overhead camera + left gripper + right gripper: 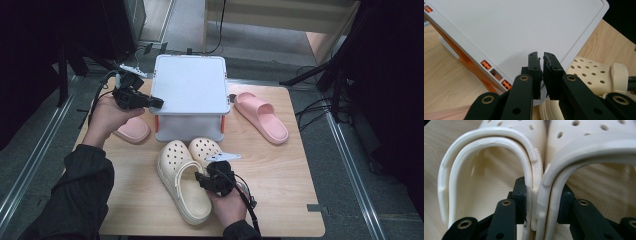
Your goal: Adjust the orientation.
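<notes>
In the high view, a white lidded box [190,85] sits at upper centre of the wooden table [280,200], with a pink slide [261,116] to its right and another pink slide [132,130] at its lower left. Two cream clogs [182,182] lie at lower centre, where the right gripper [202,179] meets them. The left gripper [156,102] hovers at the lid's left edge. In the left gripper view, the jaws are nearly closed on nothing above the lid [524,27]. In the right gripper view, the jaws clamp the touching heel straps [537,187] of both clogs.
</notes>
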Action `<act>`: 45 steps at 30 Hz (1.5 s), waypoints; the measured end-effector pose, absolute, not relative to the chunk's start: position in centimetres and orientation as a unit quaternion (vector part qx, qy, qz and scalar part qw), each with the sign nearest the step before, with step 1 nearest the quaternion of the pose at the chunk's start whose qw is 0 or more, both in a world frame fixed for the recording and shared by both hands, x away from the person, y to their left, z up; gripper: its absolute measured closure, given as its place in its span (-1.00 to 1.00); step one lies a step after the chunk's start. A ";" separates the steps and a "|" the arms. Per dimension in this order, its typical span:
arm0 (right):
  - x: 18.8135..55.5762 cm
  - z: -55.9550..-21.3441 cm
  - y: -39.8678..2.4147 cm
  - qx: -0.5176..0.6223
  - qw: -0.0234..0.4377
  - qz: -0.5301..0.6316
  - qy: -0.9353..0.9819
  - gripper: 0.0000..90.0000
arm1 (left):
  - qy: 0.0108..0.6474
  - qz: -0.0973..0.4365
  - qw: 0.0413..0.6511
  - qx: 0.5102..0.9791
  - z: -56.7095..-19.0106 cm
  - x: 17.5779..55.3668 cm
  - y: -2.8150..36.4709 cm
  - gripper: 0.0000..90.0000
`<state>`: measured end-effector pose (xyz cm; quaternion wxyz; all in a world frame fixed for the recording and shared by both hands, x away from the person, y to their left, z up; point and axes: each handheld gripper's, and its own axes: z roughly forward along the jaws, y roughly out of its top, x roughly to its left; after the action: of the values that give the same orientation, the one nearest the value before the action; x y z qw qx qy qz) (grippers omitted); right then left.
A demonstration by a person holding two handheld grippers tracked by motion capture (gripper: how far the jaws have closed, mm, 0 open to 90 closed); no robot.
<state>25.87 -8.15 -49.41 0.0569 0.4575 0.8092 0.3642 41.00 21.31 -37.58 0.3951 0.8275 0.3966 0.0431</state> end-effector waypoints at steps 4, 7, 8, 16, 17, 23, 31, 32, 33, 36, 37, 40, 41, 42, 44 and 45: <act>26.1 -49.0 -8.5 0.448 0.048 0.365 0.814 0.56 | 0.397 0.043 0.396 0.827 -37.6 41.0 21.3 0.86; 26.2 -48.3 -8.6 0.442 0.038 0.373 0.815 0.56 | 0.399 0.046 0.395 0.826 -37.6 40.9 21.2 0.86; 26.2 -48.0 -8.6 0.441 0.036 0.375 0.815 0.56 | 0.399 0.047 0.394 0.827 -37.5 40.9 21.2 0.86; 27.1 -45.8 -8.1 0.417 0.046 0.380 0.824 0.57 | 0.400 0.044 0.397 0.825 -37.6 40.7 21.4 0.85; 27.3 -45.7 -8.1 0.418 0.045 0.382 0.823 0.57 | 0.400 0.045 0.397 0.825 -37.6 40.7 21.4 0.85; 29.1 -44.9 -7.7 0.415 0.055 0.383 0.823 0.57 | 0.400 0.043 0.398 0.825 -37.6 40.6 21.6 0.85; 32.3 -44.7 -6.9 0.423 0.068 0.384 0.818 0.57 | 0.399 0.042 0.399 0.824 -37.7 40.6 21.6 0.86; 32.8 -44.8 -6.8 0.424 0.073 0.385 0.817 0.57 | 0.400 0.042 0.400 0.824 -37.7 40.6 21.6 0.86; 33.1 -44.8 -6.7 0.428 0.073 0.384 0.815 0.57 | 0.400 0.041 0.400 0.824 -37.7 40.6 21.6 0.87; 34.2 -45.2 -6.4 0.437 0.077 0.386 0.809 0.57 | 0.400 0.042 0.399 0.824 -37.7 40.6 21.6 0.87; 34.6 -45.3 -6.4 0.439 0.081 0.387 0.807 0.57 | 0.399 0.042 0.400 0.824 -37.7 40.6 21.6 0.87; 35.5 -45.6 -6.0 0.447 0.087 0.388 0.801 0.57 | 0.399 0.043 0.399 0.824 -37.7 40.6 21.6 0.87; 35.7 -45.7 -5.8 0.451 0.089 0.387 0.799 0.57 | 0.399 0.042 0.399 0.824 -37.7 40.6 21.6 0.87; 36.0 -45.9 -5.7 0.452 0.094 0.388 0.798 0.57 | 0.399 0.042 0.399 0.824 -37.7 40.6 21.6 0.87; 36.3 -46.0 -5.4 0.457 0.104 0.385 0.795 0.57 | 0.399 0.042 0.400 0.824 -37.7 40.6 21.6 0.87; 36.4 -46.1 -5.3 0.458 0.110 0.385 0.794 0.57 | 0.399 0.042 0.400 0.824 -37.7 40.6 21.6 0.87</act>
<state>36.40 -5.29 -46.11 0.1103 0.4575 0.7938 0.3852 40.59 21.64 -37.69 0.4004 0.8240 0.3987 0.0417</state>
